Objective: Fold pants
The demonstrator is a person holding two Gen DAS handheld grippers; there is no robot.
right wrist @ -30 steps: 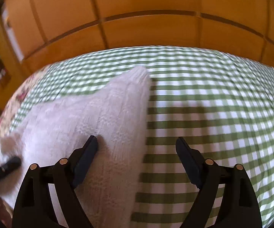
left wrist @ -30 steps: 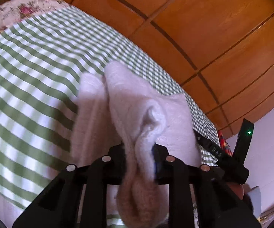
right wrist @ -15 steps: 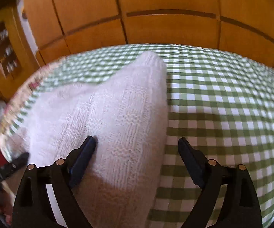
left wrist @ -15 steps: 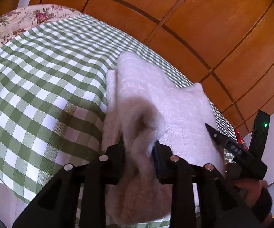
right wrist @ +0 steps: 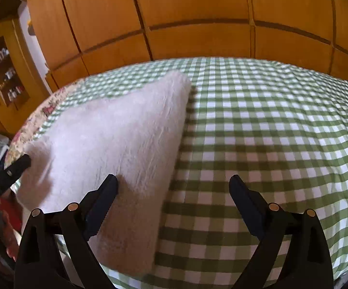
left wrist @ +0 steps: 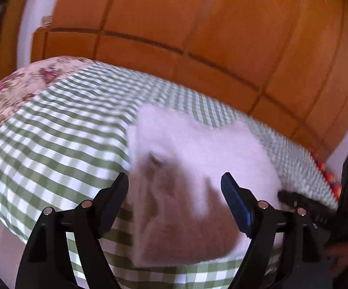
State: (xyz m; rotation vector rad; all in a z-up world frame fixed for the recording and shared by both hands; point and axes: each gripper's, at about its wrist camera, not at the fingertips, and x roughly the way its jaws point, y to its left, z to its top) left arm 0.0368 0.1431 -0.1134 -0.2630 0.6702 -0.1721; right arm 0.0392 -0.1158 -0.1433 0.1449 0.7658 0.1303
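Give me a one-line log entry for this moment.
left gripper: jaws opening, nothing pinched | right gripper: opening, empty | fuzzy pale pink knit pants: folded on green checked bedcover

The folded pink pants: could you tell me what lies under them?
The pink pants rest on the green checked bedspread, which shows all around them. What lies directly beneath is covered.

The pants (right wrist: 116,144) are a fluffy, matt pale pink knit lying on a smooth checked cotton cloth (right wrist: 270,132), and behind, at 12 o'clock, stands a glossy varnished wood wardrobe (right wrist: 198,12); both grippers look matt black plastic.
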